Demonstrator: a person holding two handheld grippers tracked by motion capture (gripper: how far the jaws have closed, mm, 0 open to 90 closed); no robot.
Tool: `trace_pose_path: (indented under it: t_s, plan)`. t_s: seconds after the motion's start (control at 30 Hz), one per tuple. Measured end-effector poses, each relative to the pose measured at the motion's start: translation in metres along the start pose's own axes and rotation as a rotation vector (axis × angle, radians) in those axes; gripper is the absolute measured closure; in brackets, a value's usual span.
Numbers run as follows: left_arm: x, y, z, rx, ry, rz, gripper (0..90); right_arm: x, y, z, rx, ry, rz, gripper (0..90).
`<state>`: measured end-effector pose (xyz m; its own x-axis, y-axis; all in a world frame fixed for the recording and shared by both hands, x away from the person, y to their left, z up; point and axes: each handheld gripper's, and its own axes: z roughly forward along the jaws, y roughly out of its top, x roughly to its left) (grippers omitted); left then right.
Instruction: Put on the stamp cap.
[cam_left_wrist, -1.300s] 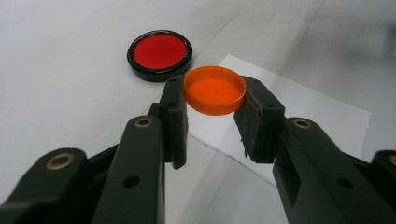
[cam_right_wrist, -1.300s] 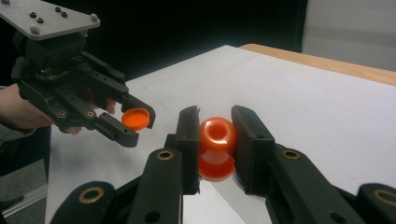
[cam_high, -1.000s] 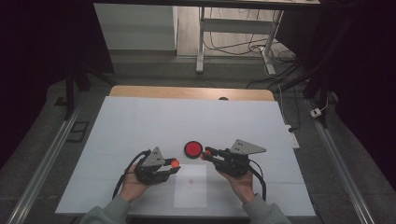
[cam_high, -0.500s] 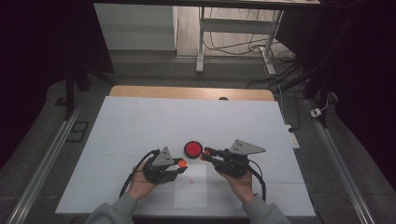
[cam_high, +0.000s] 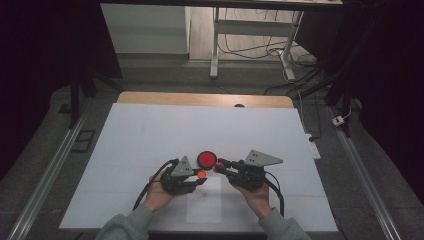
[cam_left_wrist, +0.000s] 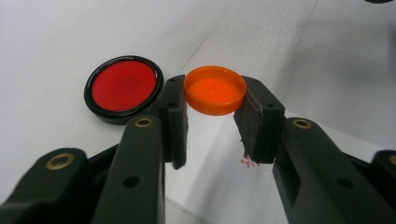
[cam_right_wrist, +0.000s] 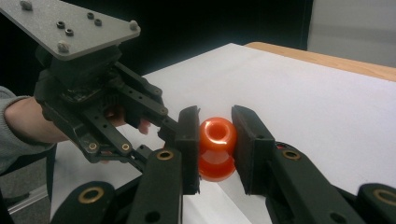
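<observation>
My left gripper (cam_high: 201, 175) is shut on an orange cap (cam_left_wrist: 215, 89), open side up, gripped by its rim between the two pads. My right gripper (cam_high: 218, 167) is shut on a small orange bottle-like piece (cam_right_wrist: 217, 147), its round mouth facing the left gripper (cam_right_wrist: 116, 116). In the high view the cap (cam_high: 201, 174) and the orange piece (cam_high: 217, 169) are a short gap apart, tips pointing at each other. A red disc with a black rim (cam_high: 206, 159) lies flat on the table just behind them, to the left of the cap in the left gripper view (cam_left_wrist: 123, 88).
A white sheet of paper (cam_high: 205, 202) with a small red mark (cam_left_wrist: 248, 161) lies under the grippers near the front edge. The white table cover (cam_high: 150, 135) stretches wide to the wooden far edge (cam_high: 200, 98). A power strip (cam_high: 311, 145) lies off the right side.
My left gripper has moved right with the orange cap, closing the gap to the right gripper. The right gripper and the red disc have stayed put.
</observation>
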<state>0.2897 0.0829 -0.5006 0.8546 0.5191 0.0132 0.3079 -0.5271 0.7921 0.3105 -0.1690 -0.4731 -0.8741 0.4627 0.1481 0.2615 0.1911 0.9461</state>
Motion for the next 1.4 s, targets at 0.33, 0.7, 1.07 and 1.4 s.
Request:
trace_pose_path:
  t_s: [0.33,0.7,1.07,1.4]
  plan:
    - [-0.002,0.005,0.008,-0.002,-0.012,0.01,64.5,0.001,-0.001,0.002,0.008,0.01,-0.003,71.9]
    - [-0.006,0.01,0.015,-0.001,-0.027,0.02,64.5,0.003,-0.002,0.005,0.017,0.016,-0.006,71.8]
    - [-0.008,0.015,0.017,-0.01,-0.031,0.029,64.5,0.004,-0.004,0.008,0.032,0.021,-0.005,71.9]
    - [-0.01,0.018,0.015,-0.016,-0.025,0.041,64.5,0.004,-0.005,0.009,0.037,0.023,-0.006,71.8]
